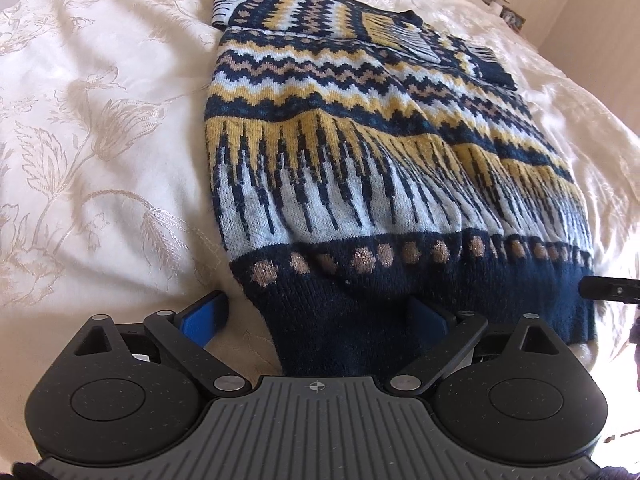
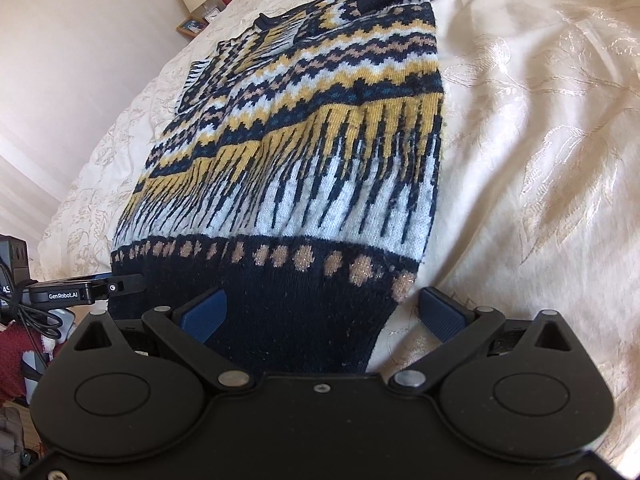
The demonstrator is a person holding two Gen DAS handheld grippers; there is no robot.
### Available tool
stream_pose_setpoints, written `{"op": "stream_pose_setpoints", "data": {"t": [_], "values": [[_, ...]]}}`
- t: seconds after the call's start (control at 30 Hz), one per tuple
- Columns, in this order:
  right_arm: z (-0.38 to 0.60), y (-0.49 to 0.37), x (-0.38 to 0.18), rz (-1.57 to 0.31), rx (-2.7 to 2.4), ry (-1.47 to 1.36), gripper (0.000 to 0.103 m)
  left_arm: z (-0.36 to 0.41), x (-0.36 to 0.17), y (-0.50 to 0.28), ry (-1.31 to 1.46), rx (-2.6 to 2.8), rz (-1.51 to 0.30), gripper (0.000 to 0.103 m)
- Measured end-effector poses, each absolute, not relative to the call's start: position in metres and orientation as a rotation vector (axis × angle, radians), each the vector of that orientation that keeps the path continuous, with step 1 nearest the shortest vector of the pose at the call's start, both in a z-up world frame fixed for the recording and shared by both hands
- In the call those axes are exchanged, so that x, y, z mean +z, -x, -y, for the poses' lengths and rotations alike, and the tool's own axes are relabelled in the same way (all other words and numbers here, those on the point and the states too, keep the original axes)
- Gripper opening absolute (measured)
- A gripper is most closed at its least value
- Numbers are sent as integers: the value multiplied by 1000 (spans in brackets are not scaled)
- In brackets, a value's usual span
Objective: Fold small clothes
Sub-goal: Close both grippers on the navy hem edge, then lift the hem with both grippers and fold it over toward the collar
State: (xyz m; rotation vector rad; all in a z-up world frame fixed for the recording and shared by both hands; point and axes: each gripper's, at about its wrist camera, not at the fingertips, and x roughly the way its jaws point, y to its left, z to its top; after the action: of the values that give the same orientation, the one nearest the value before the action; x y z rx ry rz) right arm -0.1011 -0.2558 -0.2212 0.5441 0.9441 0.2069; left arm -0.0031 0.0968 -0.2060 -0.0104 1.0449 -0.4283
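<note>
Lying lengthwise on the cream embroidered bedspread [image 1: 100,128], the navy, yellow and pale-blue patterned knit sweater [image 1: 360,152] looks sleeves-in, cross-fold still due, both left tongs [image 1: 320,316] and right tongs [image 2: 322,312] wide astride its hem

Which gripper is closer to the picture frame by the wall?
Left, though both are far. The left gripper sits at the sweater's hem corner on the frame's side; the right gripper takes the opposite corner.
</note>
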Motion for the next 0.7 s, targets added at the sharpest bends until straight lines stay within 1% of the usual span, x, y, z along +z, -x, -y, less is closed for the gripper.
{"op": "stream_pose_setpoints", "data": {"t": [0.07, 0.1, 0.13, 0.17, 0.2, 0.23, 0.27, 0.3, 0.33, 0.37, 0.4, 0.43, 0.47, 0.5, 0.53, 0.57, 0.7], "values": [[259, 103, -222, -927, 226, -549, 103, -102, -205, 5, 29, -425, -1021, 85], [260, 105, -222, -915, 232, -551, 102, -105, -204, 7, 43, -423, -1008, 82], [260, 107, -222, -896, 234, -552, 98, -108, -204, 8, 55, -422, -995, 75], [261, 109, -221, -879, 229, -547, 94, -111, -203, 9, 61, -422, -981, 66], [262, 112, -221, -865, 223, -536, 84, -113, -202, 11, 62, -422, -965, 62], [263, 115, -220, -846, 215, -519, 68, -115, -202, 13, 67, -431, -947, 54], [265, 118, -219, -828, 201, -501, 60, -117, -202, 15, 76, -442, -930, 47], [267, 120, -219, -811, 195, -493, 44, -118, -203, 18, 87, -449, -914, 44], [270, 123, -219, -789, 199, -498, 34, -120, -204, 21, 104, -453, -897, 41], [272, 125, -221, -766, 203, -510, 34, -121, -205, 23, 128, -456, -877, 34], [272, 127, -223, -749, 205, -514, 34, -123, -207, 26, 154, -463, -855, 30], [271, 128, -224, -738, 210, -509, 36, -126, -209, 29, 189, -470, -831, 25], [270, 129, -227, -735, 222, -501, 40, -127, -211, 30, 218, -475, -814, 25], [268, 131, -228, -714, 218, -495, 41, -128, -214, 31, 231, -486, -805, 25], [266, 134, -229, -686, 220, -492, 46, -128, -215, 32, 228, -489, -792, 25], [263, 138, -231, -657, 228, -477, 49, -129, -214, 33, 233, -496, -773, 25], [248, 150, -234, -609, 191, -481, 59, -134, -215, 36, 300, -493, -773, 27]]}}
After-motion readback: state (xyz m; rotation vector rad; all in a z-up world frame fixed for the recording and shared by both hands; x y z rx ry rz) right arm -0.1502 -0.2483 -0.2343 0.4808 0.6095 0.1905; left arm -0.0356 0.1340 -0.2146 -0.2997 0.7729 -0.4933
